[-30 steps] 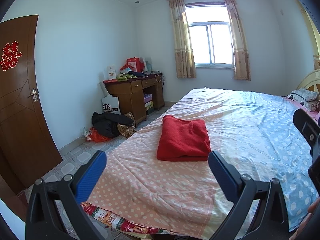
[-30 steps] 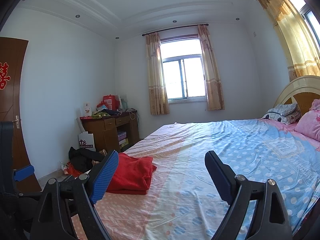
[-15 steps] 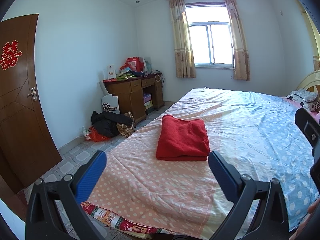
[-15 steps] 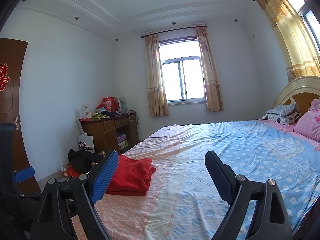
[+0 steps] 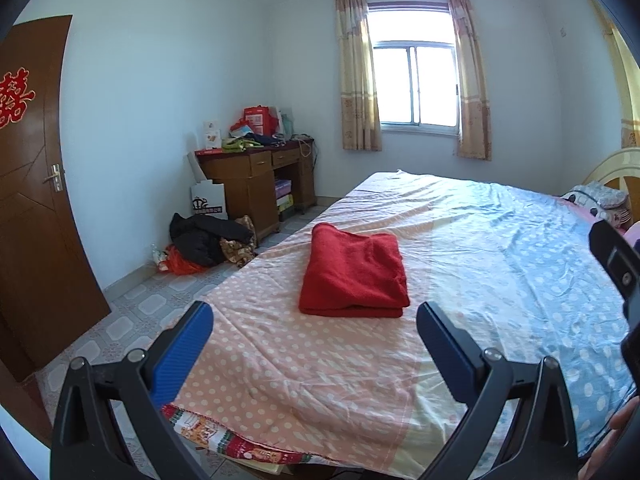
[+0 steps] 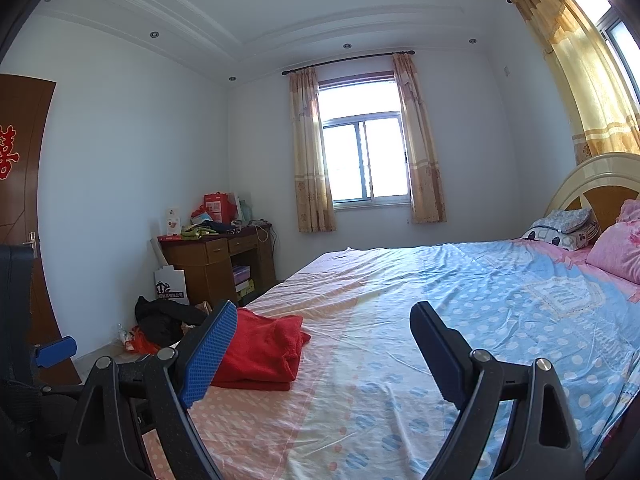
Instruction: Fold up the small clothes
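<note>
Blue-padded jaws of the left gripper point(image 5: 314, 342) stand wide apart with nothing between them, low over the foot of the bed point(image 5: 280, 368); the right gripper point(image 6: 324, 346) gapes empty too. Beyond, at twelve o'clock from the left gripper, a red garment point(image 5: 354, 276) lies folded flat on the dotted sheet. It looks soft, fluffy and light; pinch a doubled edge at a near corner.

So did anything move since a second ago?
Nothing visibly changed. The folded red cloth lies in the same spot on the bed, and both tools, left and right, hang open and empty in front of it.
</note>
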